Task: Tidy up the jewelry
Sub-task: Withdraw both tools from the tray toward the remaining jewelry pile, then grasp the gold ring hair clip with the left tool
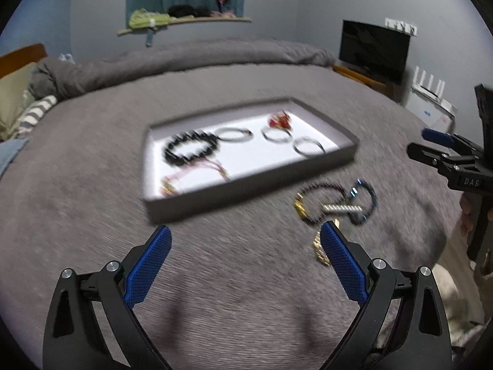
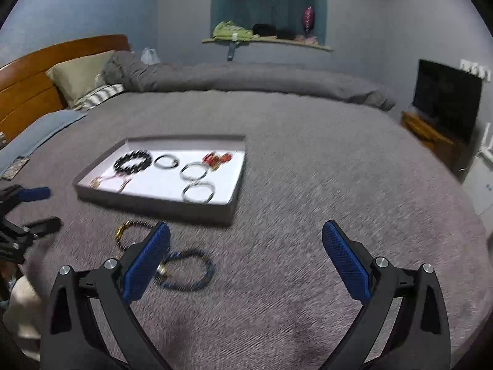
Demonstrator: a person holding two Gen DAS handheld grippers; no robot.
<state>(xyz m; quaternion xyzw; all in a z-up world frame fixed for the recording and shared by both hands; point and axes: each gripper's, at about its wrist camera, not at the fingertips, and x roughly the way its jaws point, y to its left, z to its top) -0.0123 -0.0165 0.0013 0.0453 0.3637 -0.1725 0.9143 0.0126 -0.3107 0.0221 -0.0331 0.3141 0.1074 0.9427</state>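
Both grippers are wide open and hold nothing. The left gripper [image 1: 246,240] hangs over the bed [image 1: 246,277]. The tray [image 1: 348,149] lies ahead of it, with rings and beads already inside. Three pieces are not in the tray yet. The gold piece [image 1: 320,251] peeks out just beside the left gripper's right finger. The dark bracelet [image 1: 308,203] and the blue bracelet [image 1: 366,197] lie a bit ahead and to the right, touching each other (they may be tangled). The right gripper [image 2: 246,240] has the blue bracelet [image 2: 188,271] just beside its left finger. I think it is best to pinch one bracelet on a free side, lift slowly, then set it on a bare spot in the tray.
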